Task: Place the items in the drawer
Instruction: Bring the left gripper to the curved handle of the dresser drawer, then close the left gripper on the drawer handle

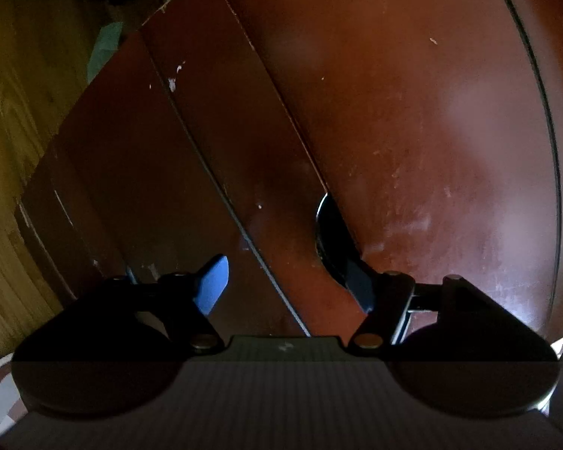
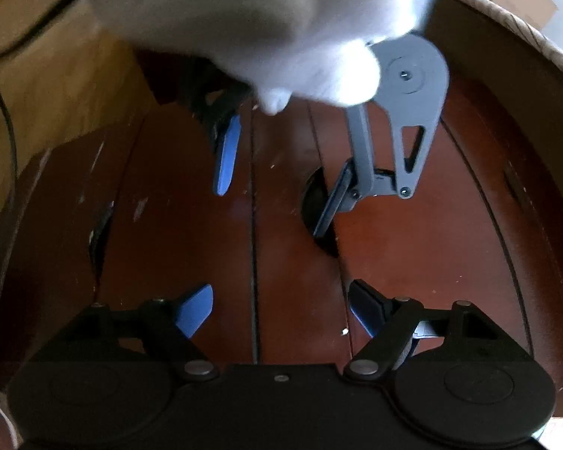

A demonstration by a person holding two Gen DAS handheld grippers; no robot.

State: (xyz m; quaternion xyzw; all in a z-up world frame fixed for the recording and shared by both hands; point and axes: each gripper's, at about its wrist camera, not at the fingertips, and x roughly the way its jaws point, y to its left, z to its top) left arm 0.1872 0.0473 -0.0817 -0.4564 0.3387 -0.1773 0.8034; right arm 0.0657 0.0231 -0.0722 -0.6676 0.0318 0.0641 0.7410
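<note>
A dark red-brown wooden drawer front point(image 1: 394, 131) fills the left wrist view, with a round dark pull recess point(image 1: 328, 232) in its edge. My left gripper point(image 1: 289, 285) is open, and its right fingertip point(image 1: 358, 287) reaches into that recess. In the right wrist view the same gripper point(image 2: 276, 183) shows from outside, held by a white-gloved hand point(image 2: 262, 26), one finger in the recess point(image 2: 313, 202). My right gripper point(image 2: 281, 313) is open and empty, hovering in front of the drawer fronts point(image 2: 413, 255). No items to place are in view.
A second pull recess point(image 2: 99, 232) sits in the panel to the left. Narrow dark seams point(image 2: 253, 255) divide the fronts. Light wooden floor point(image 1: 15, 112) lies to the left. A black cable point(image 2: 3, 86) runs along the left, and a cardboard box point(image 2: 525, 0) is at top right.
</note>
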